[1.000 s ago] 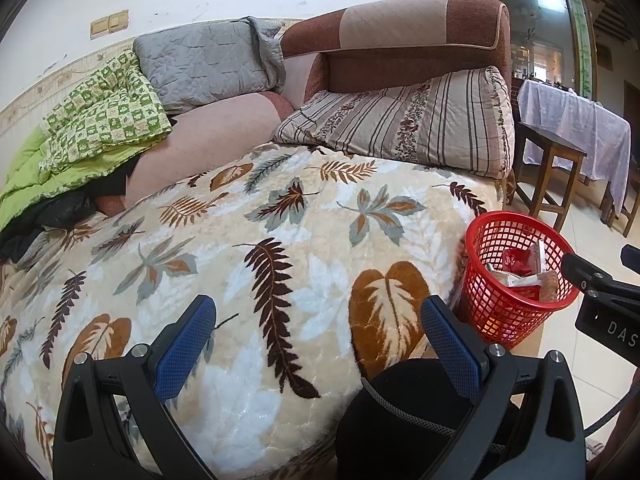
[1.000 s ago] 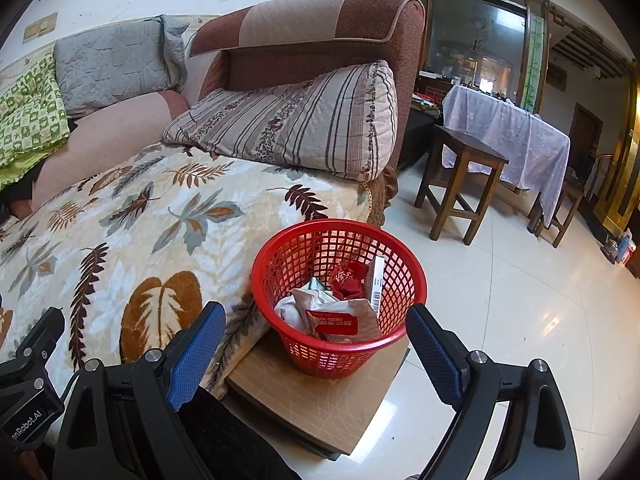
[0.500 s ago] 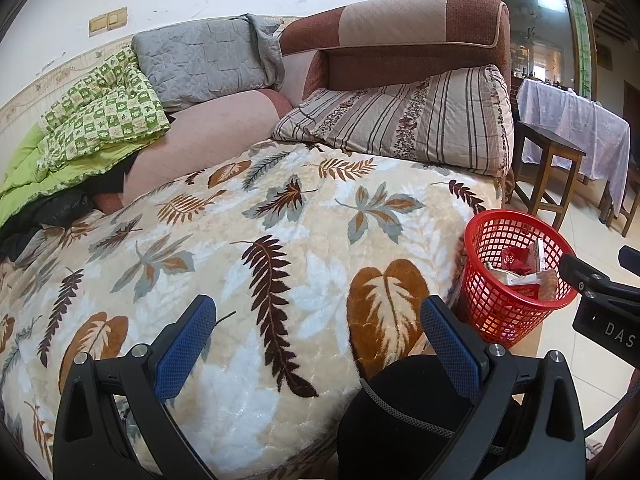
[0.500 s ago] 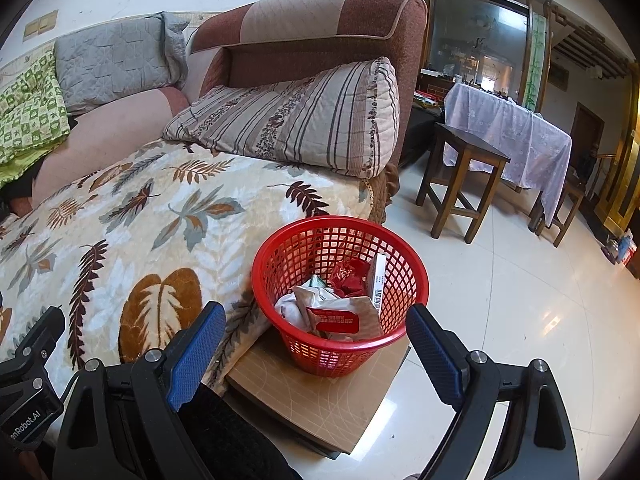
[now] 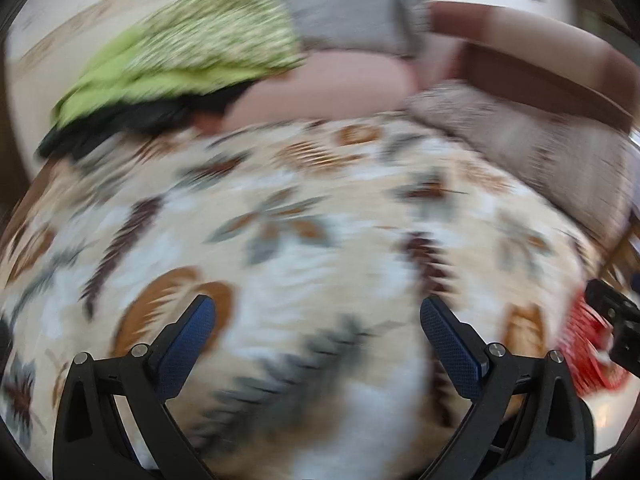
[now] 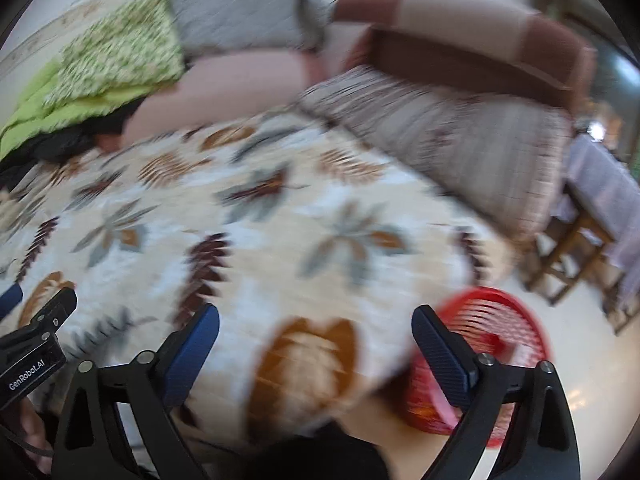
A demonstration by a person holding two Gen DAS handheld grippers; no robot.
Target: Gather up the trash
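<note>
Both views are smeared by motion. The red mesh basket [image 6: 496,344] sits at the lower right of the right wrist view, partly behind my right fingers; its contents are too blurred to make out. In the left wrist view only a sliver of the red basket [image 5: 588,348] shows at the right edge. My left gripper [image 5: 318,320] hangs open over the leaf-patterned blanket [image 5: 304,240] with nothing between its blue pads. My right gripper [image 6: 316,330] is open too, over the blanket's edge [image 6: 304,240]. No loose trash is discernible on the blanket.
A striped pillow [image 6: 452,132] leans on the brown sofa arm [image 6: 472,48]. Green and grey quilts [image 5: 208,44] pile up at the back left. A wooden stool [image 6: 576,256] and a cloth-covered table [image 6: 612,196] stand on the white floor at right.
Both grippers have swung fast to the left and over the blanket. The basket has slid toward the right edge of each view. Both jaws stay open.
</note>
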